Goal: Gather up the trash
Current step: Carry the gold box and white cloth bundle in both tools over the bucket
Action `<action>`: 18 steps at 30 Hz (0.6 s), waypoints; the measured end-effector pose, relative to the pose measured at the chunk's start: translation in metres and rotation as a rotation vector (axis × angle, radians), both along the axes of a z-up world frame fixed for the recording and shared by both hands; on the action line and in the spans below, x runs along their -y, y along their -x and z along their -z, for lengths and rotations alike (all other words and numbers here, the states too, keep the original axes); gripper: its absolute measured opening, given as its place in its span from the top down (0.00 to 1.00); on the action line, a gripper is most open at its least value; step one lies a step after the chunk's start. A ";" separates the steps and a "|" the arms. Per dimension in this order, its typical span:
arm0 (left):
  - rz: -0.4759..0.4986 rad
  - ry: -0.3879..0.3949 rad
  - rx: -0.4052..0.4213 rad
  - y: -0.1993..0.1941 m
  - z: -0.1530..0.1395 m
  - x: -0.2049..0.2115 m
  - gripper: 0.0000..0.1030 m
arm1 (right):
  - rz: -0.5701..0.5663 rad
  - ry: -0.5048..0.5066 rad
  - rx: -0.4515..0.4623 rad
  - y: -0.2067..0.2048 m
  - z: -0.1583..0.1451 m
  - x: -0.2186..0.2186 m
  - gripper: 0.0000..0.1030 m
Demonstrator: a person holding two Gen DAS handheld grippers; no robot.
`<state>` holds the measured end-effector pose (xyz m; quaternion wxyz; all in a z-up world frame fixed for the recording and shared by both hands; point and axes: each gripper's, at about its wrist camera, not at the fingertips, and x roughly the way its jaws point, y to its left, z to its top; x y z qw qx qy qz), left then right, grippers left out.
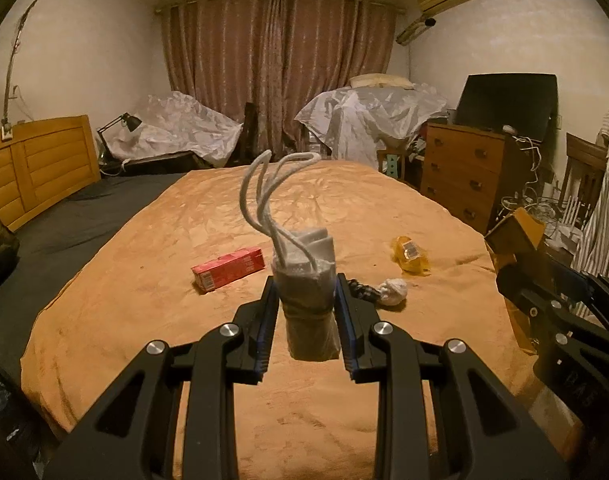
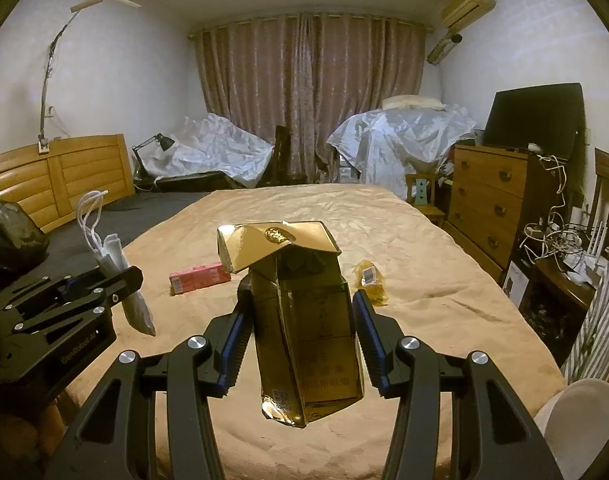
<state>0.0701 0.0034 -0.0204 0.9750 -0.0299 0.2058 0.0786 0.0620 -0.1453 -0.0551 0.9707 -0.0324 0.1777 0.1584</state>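
Note:
My left gripper (image 1: 304,284) is shut on a grey plastic packet with white cord loops (image 1: 306,300), held above the orange bedspread (image 1: 184,240); it also shows in the right wrist view (image 2: 116,276). My right gripper (image 2: 300,300) is shut on a crumpled gold carton (image 2: 304,320), also seen at the right edge of the left wrist view (image 1: 516,236). On the bed lie a red box (image 1: 228,269), a yellow wrapper (image 1: 410,256) and a white crumpled tissue (image 1: 394,291) beside a small dark item (image 1: 362,290).
A wooden dresser (image 1: 464,172) with a dark monitor (image 1: 508,100) stands right of the bed. A wooden headboard (image 1: 36,168) is at left. Plastic-covered furniture (image 1: 368,116) and curtains line the far wall. A black bag (image 2: 12,236) sits at left, a white round object (image 2: 584,420) at lower right.

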 end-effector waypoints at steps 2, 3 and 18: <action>0.014 -0.001 0.004 -0.001 -0.002 0.006 0.74 | 0.007 0.003 -0.001 -0.006 -0.005 0.005 0.50; 0.024 -0.001 0.006 -0.003 -0.004 0.010 0.74 | 0.012 0.005 -0.001 -0.005 -0.007 0.008 0.50; 0.222 -0.007 0.003 -0.029 -0.014 0.096 0.74 | 0.191 0.018 -0.010 0.025 -0.032 0.116 0.50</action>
